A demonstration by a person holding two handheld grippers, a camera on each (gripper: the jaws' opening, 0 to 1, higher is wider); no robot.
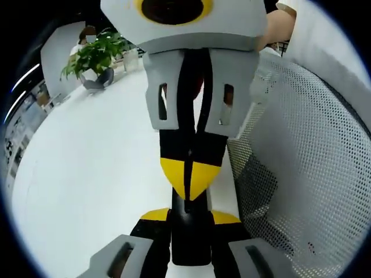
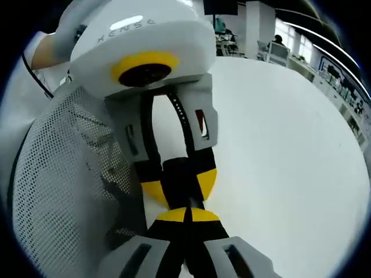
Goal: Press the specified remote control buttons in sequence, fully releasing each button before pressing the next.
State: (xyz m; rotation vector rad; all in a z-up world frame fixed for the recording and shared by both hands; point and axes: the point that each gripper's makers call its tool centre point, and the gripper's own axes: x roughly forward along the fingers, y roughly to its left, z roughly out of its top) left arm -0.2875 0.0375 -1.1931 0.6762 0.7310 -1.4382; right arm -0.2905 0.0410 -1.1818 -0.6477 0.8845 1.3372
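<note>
Facing tip to tip above the white table (image 1: pixel 87 174), we see the left tool (image 2: pixel 181 184) clamped on the black remote (image 1: pixel 188 243) and the right tool (image 1: pixel 189 176) pressed together, tips touching the remote head-on; its long axis is hidden.

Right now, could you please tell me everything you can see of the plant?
The plant is a small leafy bush of bright green, pointed leaves spreading outward. It grows from a rounded dark grey pot that stands on the white table near its far edge. Only the pot and table touch it. Finer detail is too small to tell.
</note>
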